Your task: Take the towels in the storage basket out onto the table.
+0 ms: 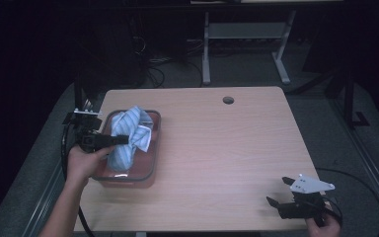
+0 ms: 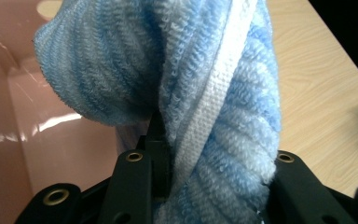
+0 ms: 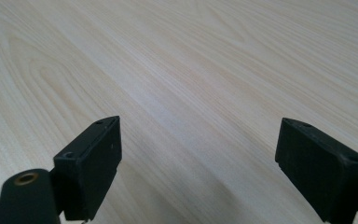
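Gripping the blue striped towel (image 1: pixel 127 137) at mid-fold, the left tongs (image 1: pixel 123 140) hold it bunched over the pink tray (image 1: pixel 148 174) (apparently mid-transfer, release pending). Right tongs (image 1: pixel 279 191) gape, idle, well apart above the bare surface (image 1: pixel 227 148).

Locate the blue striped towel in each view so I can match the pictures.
High view: blue striped towel left of centre, in the pink tray, left gripper shut on it.
Left gripper view: towel centre, between the jaws.
Right gripper view: not in it.
Shared landmark: the wooden table.
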Demonstrator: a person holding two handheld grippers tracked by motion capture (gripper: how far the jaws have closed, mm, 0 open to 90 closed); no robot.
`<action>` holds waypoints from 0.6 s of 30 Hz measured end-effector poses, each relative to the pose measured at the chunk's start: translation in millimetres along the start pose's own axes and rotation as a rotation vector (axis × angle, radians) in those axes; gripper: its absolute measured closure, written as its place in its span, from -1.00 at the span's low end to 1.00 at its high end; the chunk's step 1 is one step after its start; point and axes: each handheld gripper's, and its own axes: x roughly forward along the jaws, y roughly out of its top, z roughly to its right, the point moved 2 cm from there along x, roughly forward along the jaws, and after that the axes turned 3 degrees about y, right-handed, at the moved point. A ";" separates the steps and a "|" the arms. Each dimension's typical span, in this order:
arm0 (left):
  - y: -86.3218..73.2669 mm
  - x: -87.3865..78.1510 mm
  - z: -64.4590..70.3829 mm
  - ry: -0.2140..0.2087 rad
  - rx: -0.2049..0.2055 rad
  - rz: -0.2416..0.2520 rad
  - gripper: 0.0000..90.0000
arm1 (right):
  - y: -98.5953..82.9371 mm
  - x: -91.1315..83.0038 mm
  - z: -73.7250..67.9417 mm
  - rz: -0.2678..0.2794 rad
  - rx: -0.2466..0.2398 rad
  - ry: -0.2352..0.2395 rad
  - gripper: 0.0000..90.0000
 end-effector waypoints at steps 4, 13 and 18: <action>4.3 -9.7 2.9 -0.002 0.004 0.024 0.45 | 0.3 0.0 0.8 -0.003 -0.008 -0.003 -0.69; 15.9 -19.1 14.6 -0.019 0.019 0.049 0.45 | 0.0 -0.1 1.5 0.002 -0.001 -0.001 -0.69; 25.0 -21.8 27.1 -0.012 0.049 0.043 0.45 | -0.4 -1.0 2.6 0.005 0.004 -0.002 -0.69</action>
